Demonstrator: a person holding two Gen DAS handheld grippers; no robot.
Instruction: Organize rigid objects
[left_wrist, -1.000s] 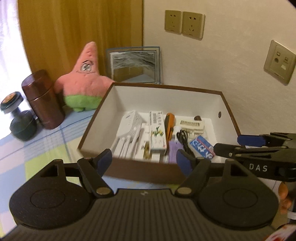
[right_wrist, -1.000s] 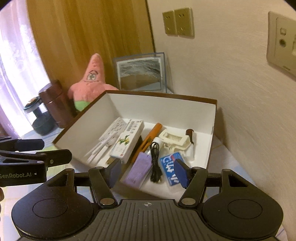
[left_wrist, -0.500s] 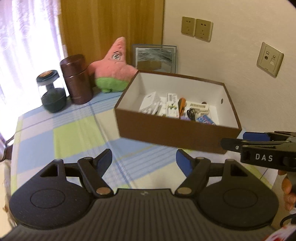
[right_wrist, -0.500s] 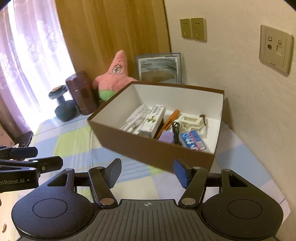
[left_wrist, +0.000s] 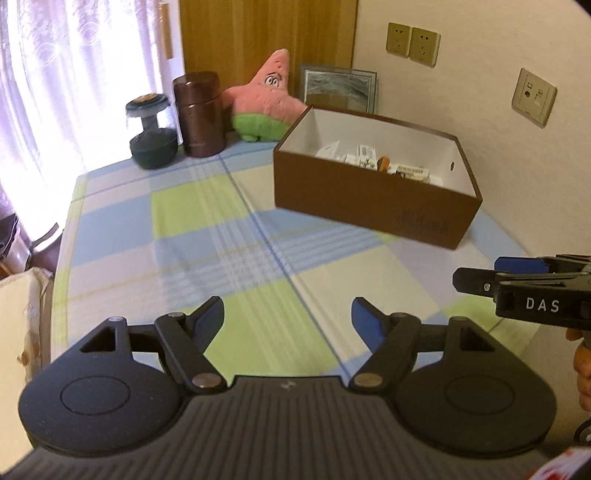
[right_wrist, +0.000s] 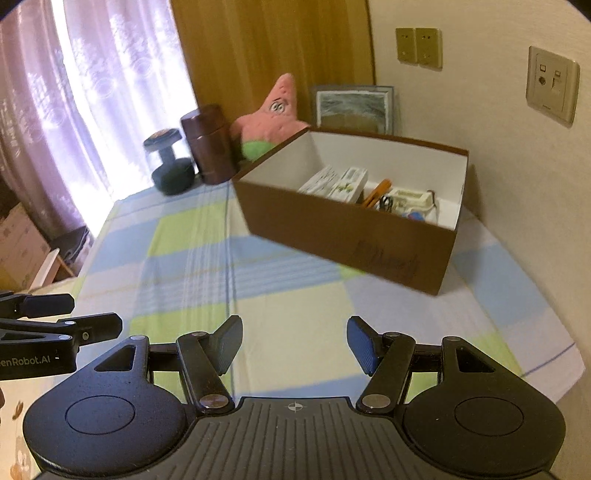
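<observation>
I see both tools spread, nothing btw the pads: left gripper (left_wrist: 287, 320) and right gripper (right_wrist: 294, 342) over the checked cloth (left_wrist: 207, 236), brown box (right_wrist: 332, 236) w/ small items well apart.

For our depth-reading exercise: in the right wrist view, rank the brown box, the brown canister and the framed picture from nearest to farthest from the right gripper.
From the right gripper:
1. Brown box, ahead, right of centre.
2. Brown canister, behind the box's left corner.
3. Framed picture, against the back wall.

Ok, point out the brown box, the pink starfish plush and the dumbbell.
brown box (left_wrist: 354, 195), left wrist view, front wall.
pink starfish plush (left_wrist: 266, 101), left wrist view, body.
dumbbell (right_wrist: 173, 179), right wrist view, lower weight.
</observation>
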